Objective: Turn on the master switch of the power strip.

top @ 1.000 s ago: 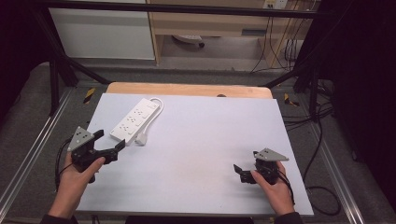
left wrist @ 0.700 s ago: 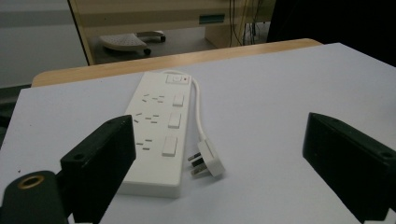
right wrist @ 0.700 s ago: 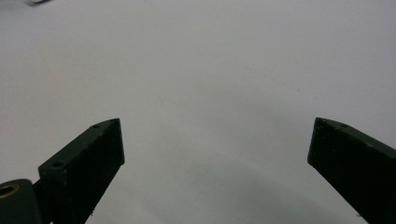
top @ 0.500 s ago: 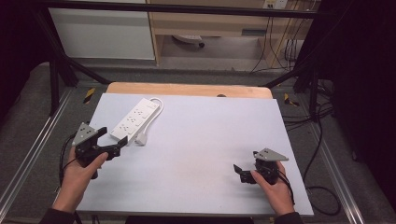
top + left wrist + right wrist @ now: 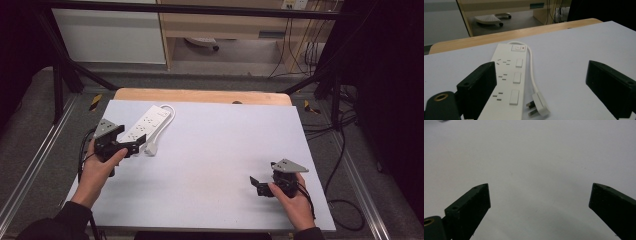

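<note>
The white power strip (image 5: 145, 124) is lying flat on the table (image 5: 215, 150), w/ its plug (image 5: 537, 103) just beside its near end. Left gripper (image 5: 134, 148), jaws wide open, is hovering at that near end. Right gripper (image 5: 256, 185), also open, is sitting well apart from the strip. Risk, I think: one jaw is lining up over the strip's body, so closing could push it away or catch the cord (image 5: 532, 68).

No readable text, brand or number anywhere; the white power strip (image 5: 509, 82) just ahead of the left gripper's fingers (image 5: 477, 87) carries only unlabelled rocker switches, socket holes and a small red indicator by its end switch.
</note>
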A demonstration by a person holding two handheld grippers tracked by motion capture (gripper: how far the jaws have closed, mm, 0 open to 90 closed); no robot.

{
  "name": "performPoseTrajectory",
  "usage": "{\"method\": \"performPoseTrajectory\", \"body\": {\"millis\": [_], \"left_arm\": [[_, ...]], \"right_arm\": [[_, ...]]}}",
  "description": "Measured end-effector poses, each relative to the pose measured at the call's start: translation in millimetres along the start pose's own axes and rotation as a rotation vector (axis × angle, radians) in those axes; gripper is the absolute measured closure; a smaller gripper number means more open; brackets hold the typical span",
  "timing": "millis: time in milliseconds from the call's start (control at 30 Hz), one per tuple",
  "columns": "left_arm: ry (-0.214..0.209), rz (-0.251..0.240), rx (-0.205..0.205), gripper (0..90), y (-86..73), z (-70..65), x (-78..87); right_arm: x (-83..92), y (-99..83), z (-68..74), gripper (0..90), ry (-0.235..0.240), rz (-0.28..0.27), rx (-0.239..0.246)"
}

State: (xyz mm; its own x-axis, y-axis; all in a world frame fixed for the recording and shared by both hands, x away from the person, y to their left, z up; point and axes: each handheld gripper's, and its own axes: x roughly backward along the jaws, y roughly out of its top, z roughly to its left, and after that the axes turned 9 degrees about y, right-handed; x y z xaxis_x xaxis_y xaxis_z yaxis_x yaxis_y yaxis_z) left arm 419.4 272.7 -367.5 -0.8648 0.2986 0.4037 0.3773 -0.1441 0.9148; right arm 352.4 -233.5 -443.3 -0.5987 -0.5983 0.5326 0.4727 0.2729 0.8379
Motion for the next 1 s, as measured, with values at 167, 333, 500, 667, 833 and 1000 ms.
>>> {"method": "performPoseTrajectory", "body": {"millis": [167,333,500,667,833,1000], "left_arm": [[0.001,0.008,0.003,9.7,6.1,1.4,-13.3],[0.017,0.005,0.002,9.8,12.5,3.7,-26.9],[0.029,0.009,-0.003,9.9,17.8,3.2,-40.8],[0.04,0.005,-0.012,10.4,21.5,2.1,-53.5],[0.053,0.017,-0.016,10.9,22.9,2.3,-65.5],[0.065,0.025,-0.014,11.3,23.7,2.6,-76.3]], "right_arm": [[-1.3,0.5,2.2,4.1,0.01,0.003,0.012],[-1.2,0.9,3.4,4.1,0.017,0.001,0.012],[-1.1,0.9,3.3,4.1,0.02,-0.001,0.012],[-0.8,0.8,3.1,4.0,0.021,0.0,0.018],[0.0,0.3,2.2,4.0,0.019,-0.001,0.015],[-0.4,0.5,3.1,3.9,0.021,0.001,0.013]]}}
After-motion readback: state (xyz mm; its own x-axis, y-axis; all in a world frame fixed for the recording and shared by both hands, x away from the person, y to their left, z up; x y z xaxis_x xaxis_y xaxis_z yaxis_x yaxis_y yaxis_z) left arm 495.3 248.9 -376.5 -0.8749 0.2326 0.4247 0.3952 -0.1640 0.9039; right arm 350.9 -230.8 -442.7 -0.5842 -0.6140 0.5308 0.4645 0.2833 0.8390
